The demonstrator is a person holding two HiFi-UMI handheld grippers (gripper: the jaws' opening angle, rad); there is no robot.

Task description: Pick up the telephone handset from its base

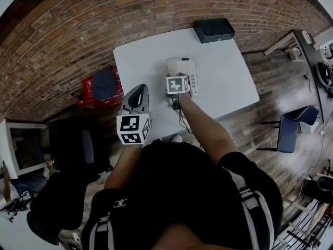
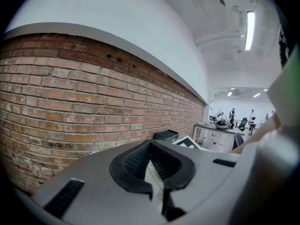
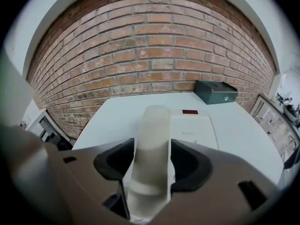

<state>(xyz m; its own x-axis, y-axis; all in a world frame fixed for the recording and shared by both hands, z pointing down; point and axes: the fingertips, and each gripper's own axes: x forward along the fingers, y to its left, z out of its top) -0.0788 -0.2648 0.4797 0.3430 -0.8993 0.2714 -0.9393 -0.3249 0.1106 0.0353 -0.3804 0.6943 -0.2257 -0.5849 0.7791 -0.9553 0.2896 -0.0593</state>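
A white telephone base (image 1: 188, 72) sits mid-table with its pale handset (image 1: 174, 65) lying along its left side. In the right gripper view the handset (image 3: 154, 125) runs straight up between the two dark pads (image 3: 115, 165), still resting on the base (image 3: 194, 130). My right gripper (image 3: 152, 154) stands wide around it, tilted down, and the pads flank the handset's sides without squeezing it. In the head view that gripper (image 1: 176, 78) is over the phone's near end. My left gripper (image 1: 139, 87) hovers at the table's left front edge, shut and empty, and points at the brick wall (image 2: 93, 107).
A black box (image 1: 214, 30) stands at the table's far right corner, also seen as the black box (image 3: 215, 92) beyond the phone. The white table (image 1: 223, 82) backs onto the brick wall. A red crate (image 1: 88, 90) and a black chair (image 1: 78, 145) stand left, a blue chair (image 1: 291, 126) right.
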